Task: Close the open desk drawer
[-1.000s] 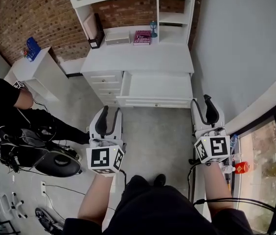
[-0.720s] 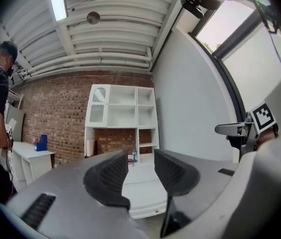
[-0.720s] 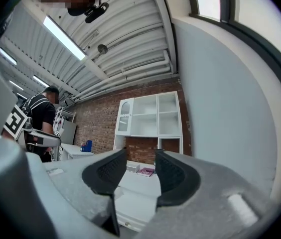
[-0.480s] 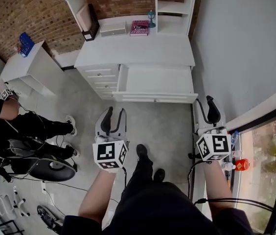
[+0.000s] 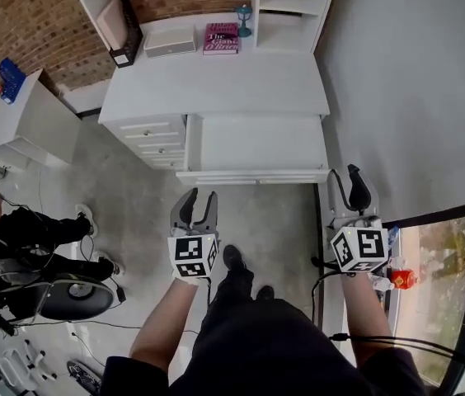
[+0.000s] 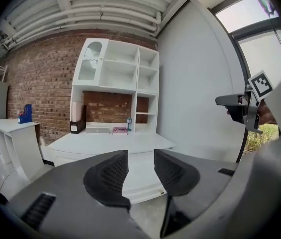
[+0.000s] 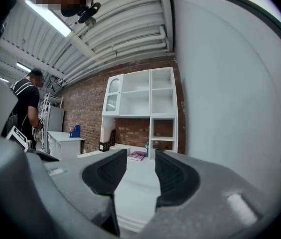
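In the head view, one open drawer of the desk was seen just ahead of the left gripper — its front crosswise to the jaws. The right gripper was placed past its right end. In the left gripper view, parted, empty jaws were shown, the drawer beyond their gap. In the right gripper view, the jaws were likewise parted and empty.
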Demonstrator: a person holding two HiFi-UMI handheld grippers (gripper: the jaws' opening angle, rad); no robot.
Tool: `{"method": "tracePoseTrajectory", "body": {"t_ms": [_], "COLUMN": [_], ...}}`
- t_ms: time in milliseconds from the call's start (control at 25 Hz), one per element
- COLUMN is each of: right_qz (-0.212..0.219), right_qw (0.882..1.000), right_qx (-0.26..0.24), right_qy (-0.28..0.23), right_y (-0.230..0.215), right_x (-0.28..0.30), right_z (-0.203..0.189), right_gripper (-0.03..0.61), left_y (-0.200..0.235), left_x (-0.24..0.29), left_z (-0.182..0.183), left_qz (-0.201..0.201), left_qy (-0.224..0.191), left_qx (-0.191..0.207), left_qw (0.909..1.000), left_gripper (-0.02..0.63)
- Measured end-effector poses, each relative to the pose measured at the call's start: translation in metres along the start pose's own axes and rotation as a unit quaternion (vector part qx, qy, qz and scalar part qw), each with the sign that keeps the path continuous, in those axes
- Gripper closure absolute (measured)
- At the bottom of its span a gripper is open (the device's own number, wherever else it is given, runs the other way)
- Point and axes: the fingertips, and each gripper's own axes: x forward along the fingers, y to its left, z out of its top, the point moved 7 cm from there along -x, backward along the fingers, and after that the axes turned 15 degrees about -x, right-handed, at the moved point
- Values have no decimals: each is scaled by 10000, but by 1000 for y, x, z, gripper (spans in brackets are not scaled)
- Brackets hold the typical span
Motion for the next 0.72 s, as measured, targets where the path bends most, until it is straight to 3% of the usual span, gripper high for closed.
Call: {"method": "tracePoseTrajectory", "body": {"t_ms": [160,480,720], "right_qz": [-137,-287,-176], "right_qw": [9997,9989,9983], "right_qx": [-24,-11,106], "right_qy": [177,376,537], "right_y": [-3,-21,-32], "right_x": [48,51,102], "right_z": [4,-20,-50], "right_gripper": [400,403,408], "left_y": [23,-4,-3], "left_x": [55,102,150], "left_z": [-22,-127,-152], "left_qz": [-247,-485,-414], "left_qy": [601,1764,2185], "left_qx": [-147,-118,-58], "left_qw": [9978,9830,9749], "left_gripper": [451,451,451]}}
